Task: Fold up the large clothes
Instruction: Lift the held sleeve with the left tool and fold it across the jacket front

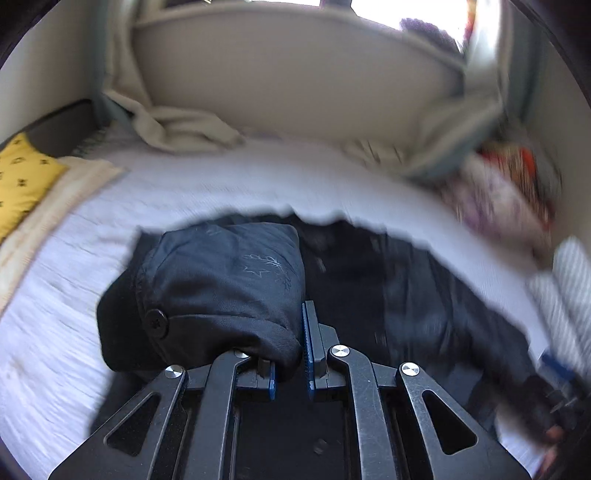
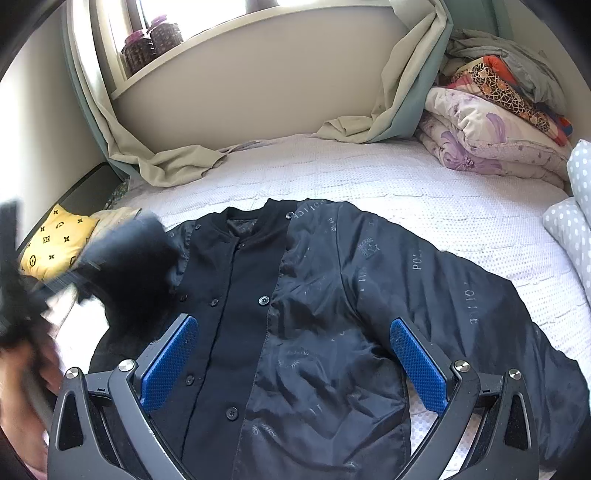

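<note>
daylight enters from the window [image 2: 236, 7] at top, overexposed. left wrist view motion-blurred, worst at right; right wrist view mostly sharp. fisheye edges bend, corners dark.

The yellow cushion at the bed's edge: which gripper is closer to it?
Left. The left gripper, clamped on the dark jacket, is raised right beside the yellow cushion. The right gripper hovers open over the jacket's middle, farther away.

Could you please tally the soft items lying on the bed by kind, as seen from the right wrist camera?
Dark jacket: 1
Yellow patterned cushion: 1
Folded quilts or blankets stacked at the far right corner: at least 3, exact number unclear
Polka-dot pillows: 2
Total: at least 7
</note>
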